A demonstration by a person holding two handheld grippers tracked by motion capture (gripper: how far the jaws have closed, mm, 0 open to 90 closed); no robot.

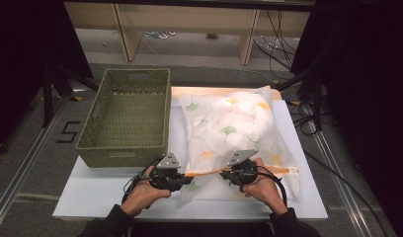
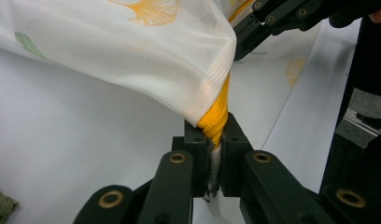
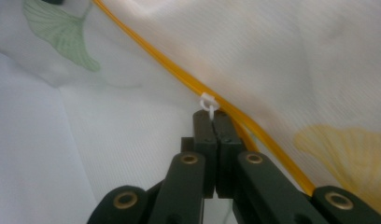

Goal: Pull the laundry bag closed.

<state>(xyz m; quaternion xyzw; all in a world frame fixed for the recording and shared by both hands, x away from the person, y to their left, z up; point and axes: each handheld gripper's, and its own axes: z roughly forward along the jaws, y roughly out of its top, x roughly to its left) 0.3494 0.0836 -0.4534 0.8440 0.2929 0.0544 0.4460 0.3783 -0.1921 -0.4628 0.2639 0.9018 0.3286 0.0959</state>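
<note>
step: zipping the mesh laundry bag on the counter | left claw clamped on the orange zipper end | right claw pinched on the white zipper pull | next: guessing slide pull along, keep tape taut

One mesh laundry bag, one green woven basket, one table.

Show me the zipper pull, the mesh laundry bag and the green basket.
zipper pull [image 3: 208,103]: right gripper view, its white tab.
mesh laundry bag [image 1: 239,121]: high view, its bulging middle.
green basket [image 1: 121,157]: high view, its near wall.
</note>
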